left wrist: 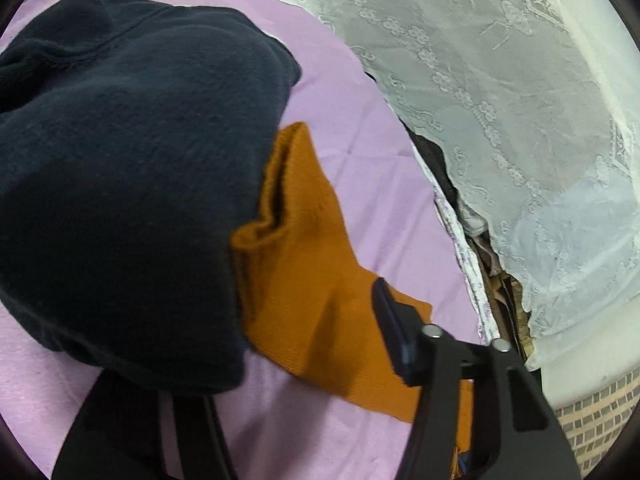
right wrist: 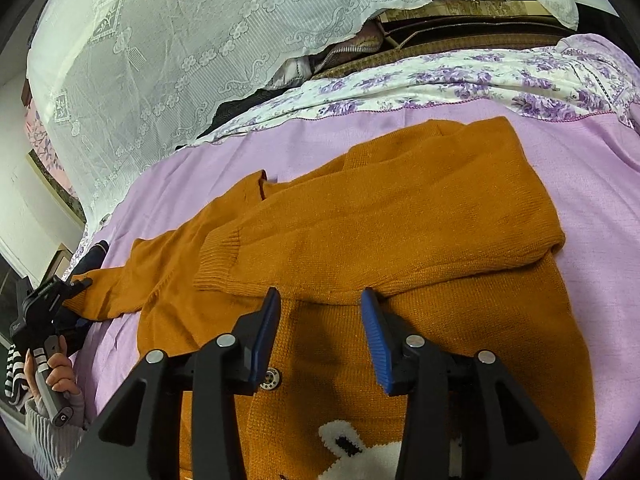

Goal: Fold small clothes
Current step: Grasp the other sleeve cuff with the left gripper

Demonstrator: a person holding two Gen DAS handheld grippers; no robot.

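An orange knitted cardigan (right wrist: 400, 220) lies on the lilac bedsheet (right wrist: 592, 184), one sleeve folded across its chest, the other sleeve (right wrist: 128, 276) stretched out to the left. My right gripper (right wrist: 320, 320) is open just above the cardigan's middle, near a button (right wrist: 273, 377) and a white animal patch (right wrist: 360, 448). In the left wrist view the sleeve's cuff end (left wrist: 304, 248) lies under a dark navy garment (left wrist: 120, 168). Only the right finger (left wrist: 394, 328) of my left gripper shows; the navy garment covers the other. The left gripper (right wrist: 76, 282) also shows far left in the right wrist view.
A white lace curtain (right wrist: 160, 60) hangs behind the bed and shows in the left wrist view (left wrist: 500, 100). A floral sheet edge (right wrist: 440, 88) borders the lilac sheet. Cluttered items (right wrist: 420, 36) sit behind the bed. A tiled floor (left wrist: 592, 420) lies below.
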